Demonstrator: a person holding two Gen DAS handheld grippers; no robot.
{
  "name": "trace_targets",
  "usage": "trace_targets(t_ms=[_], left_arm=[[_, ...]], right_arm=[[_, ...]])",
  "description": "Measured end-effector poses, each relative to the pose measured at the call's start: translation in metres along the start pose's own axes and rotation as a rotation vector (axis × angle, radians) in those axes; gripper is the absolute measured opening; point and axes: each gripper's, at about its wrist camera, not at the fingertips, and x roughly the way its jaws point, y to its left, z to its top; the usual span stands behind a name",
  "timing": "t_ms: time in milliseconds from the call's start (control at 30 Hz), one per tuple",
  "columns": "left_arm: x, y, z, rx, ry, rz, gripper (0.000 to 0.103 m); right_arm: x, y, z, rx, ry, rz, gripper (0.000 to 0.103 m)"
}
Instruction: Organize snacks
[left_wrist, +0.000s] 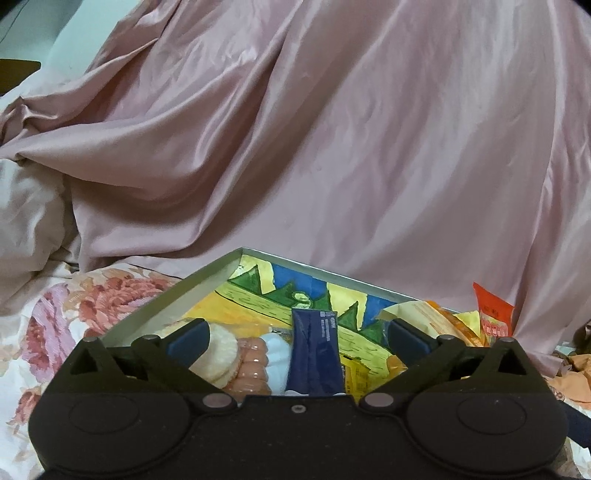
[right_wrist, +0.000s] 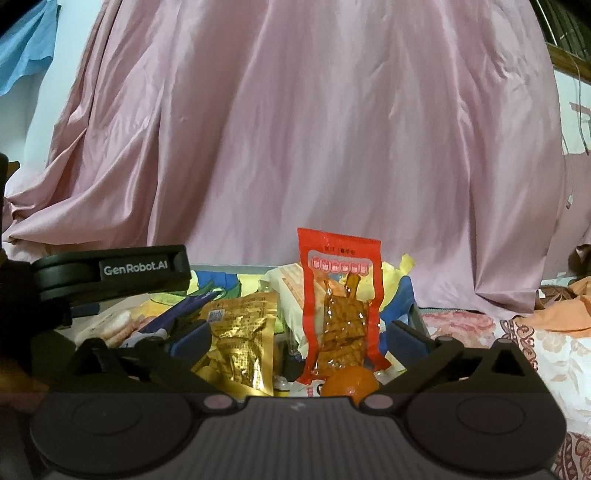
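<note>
A shallow box (left_wrist: 170, 299) with a colourful picture lining sits on the bed. Over its near edge my left gripper (left_wrist: 297, 338) stands open. Between its fingers lie a dark blue packet (left_wrist: 314, 354), round pale biscuits (left_wrist: 221, 354), pink sausages (left_wrist: 253, 363) and a white wrapper. My right gripper (right_wrist: 295, 338) is also open above the box's right part. Just ahead of it a red packet (right_wrist: 338, 306) of orange strips stands upright, a gold foil packet (right_wrist: 240, 347) leans to its left, and an orange round snack (right_wrist: 349, 382) lies low. The other gripper (right_wrist: 107, 275) shows at left.
A pink satin sheet (left_wrist: 332, 147) hangs as a backdrop right behind the box. The bed cover is white with a pink floral print (left_wrist: 55, 325). Orange cloth (right_wrist: 561, 310) lies at the right. A cream packet (right_wrist: 288, 291) and yellow wrappers fill the box's far right.
</note>
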Motion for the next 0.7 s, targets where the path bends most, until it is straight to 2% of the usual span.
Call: trace_targets(t_ms=[700], left_arm=[[-0.040, 0.014, 0.009, 0.025, -0.035, 0.017, 0.102]], right_arm=[[-0.039, 0.015, -0.001, -0.082, -0.128, -0.066, 0.103]])
